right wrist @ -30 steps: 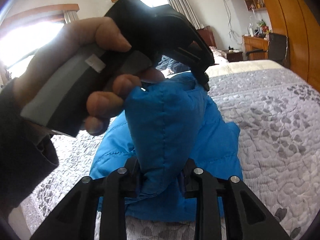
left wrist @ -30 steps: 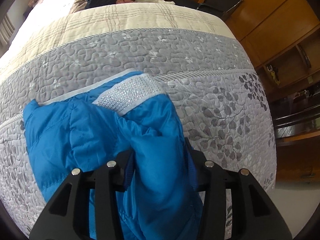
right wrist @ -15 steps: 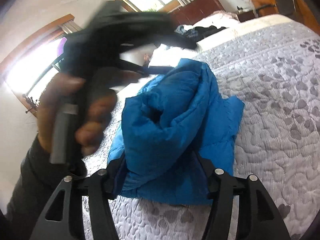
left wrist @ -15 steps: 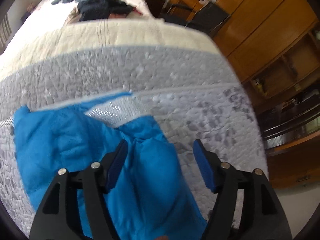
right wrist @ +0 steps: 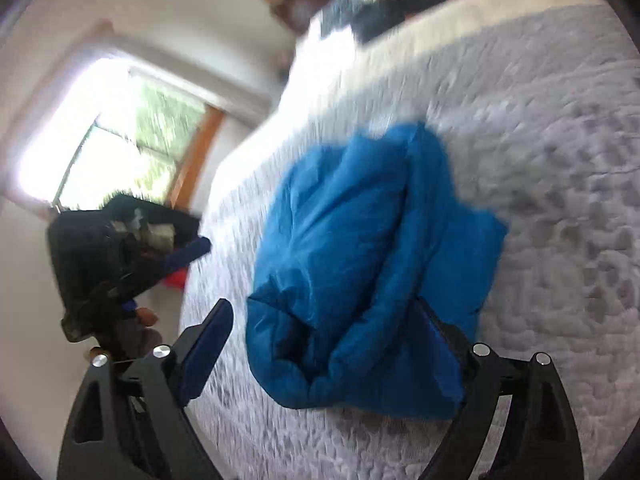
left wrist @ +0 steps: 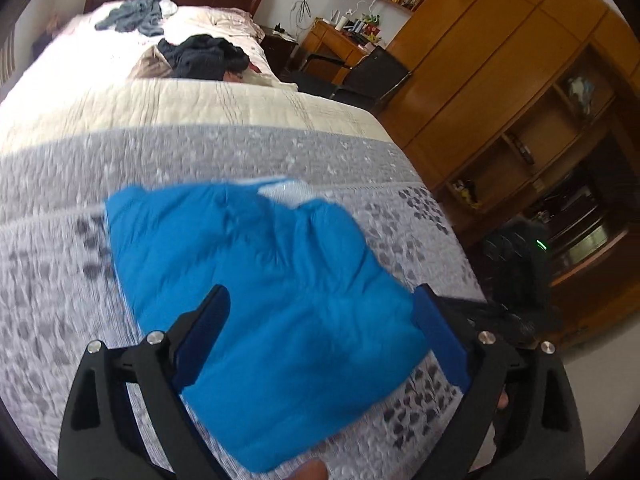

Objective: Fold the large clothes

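Both tools are spread wide and hold nothing: the left tool (left wrist: 320,328) hangs over the blue puffer jacket (left wrist: 260,288), and the right tool (right wrist: 324,344) frames the same jacket (right wrist: 360,264) from the other side, its right finger close against the fabric, though blur makes contact hard to judge. The jacket lies in a bundled, roughly folded heap on the grey quilted bedspread (left wrist: 200,152), near the foot of the bed, with a patch of pale lining (left wrist: 288,192) showing at its far edge. From the right wrist view, a thick rolled fold runs down its middle and the lower edge bulges open.

This looks like a padded, airy garment: light for its bulk, soft, and likely slick on the outer shell, so folds may spring back or slide apart. A pinch on a single thin layer would probably slip; a seamed edge, hem or the thick rolled fold seems the better hold. Other clothes (left wrist: 204,56) sit well apart near the headboard.
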`<state>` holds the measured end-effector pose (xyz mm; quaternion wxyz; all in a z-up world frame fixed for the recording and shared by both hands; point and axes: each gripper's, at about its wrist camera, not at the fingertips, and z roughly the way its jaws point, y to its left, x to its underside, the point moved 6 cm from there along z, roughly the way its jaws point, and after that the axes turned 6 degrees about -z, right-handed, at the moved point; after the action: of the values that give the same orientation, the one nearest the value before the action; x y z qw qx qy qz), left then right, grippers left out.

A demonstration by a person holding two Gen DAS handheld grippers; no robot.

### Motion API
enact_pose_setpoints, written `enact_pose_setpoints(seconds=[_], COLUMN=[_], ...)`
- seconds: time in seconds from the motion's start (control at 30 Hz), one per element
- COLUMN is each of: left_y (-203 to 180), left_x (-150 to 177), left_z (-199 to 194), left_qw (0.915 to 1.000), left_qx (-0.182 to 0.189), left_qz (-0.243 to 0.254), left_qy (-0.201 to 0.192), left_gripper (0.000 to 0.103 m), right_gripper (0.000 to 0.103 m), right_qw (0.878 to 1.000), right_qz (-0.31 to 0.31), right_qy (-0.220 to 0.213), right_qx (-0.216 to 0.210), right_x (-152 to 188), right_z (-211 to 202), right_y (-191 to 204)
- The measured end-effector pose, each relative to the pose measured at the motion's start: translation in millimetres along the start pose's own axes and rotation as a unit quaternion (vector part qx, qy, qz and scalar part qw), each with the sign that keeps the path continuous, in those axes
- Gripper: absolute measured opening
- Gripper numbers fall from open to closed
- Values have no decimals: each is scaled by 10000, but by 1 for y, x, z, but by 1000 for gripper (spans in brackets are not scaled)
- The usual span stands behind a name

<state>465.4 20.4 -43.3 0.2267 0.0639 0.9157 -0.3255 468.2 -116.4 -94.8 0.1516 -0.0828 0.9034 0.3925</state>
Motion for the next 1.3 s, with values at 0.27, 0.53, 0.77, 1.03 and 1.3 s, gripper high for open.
enact_pose_setpoints(seconds=[0.27,0.53,0.77,1.03,1.3], left_y=[3,-24,-15,-21,-54], left_x=[36,94,96,101,105], left_z=[-5,69,82,80,59], left_qw=[9978,9821,9832,9865,9749], left_qx=[644,1470,1435,1167,1873], left_qz=[98,602,534,696,749], left_qy=[118,1014,992,917,942], left_gripper=[92,92,92,93,93], right_gripper=[25,37,73,12,9], right_qw=[9995,9926,9938,9985,9924], right_qz=[-75,480,-21,125,616], right_qy=[-301,-750,-1108,-498,-1060], right_qx=[39,-826,-50,209,-19], right_x=[35,86,21,-23,36], right_z=[-18,-2,-55,-14,-16], right_y=[-23,-82,-56,-60,-130])
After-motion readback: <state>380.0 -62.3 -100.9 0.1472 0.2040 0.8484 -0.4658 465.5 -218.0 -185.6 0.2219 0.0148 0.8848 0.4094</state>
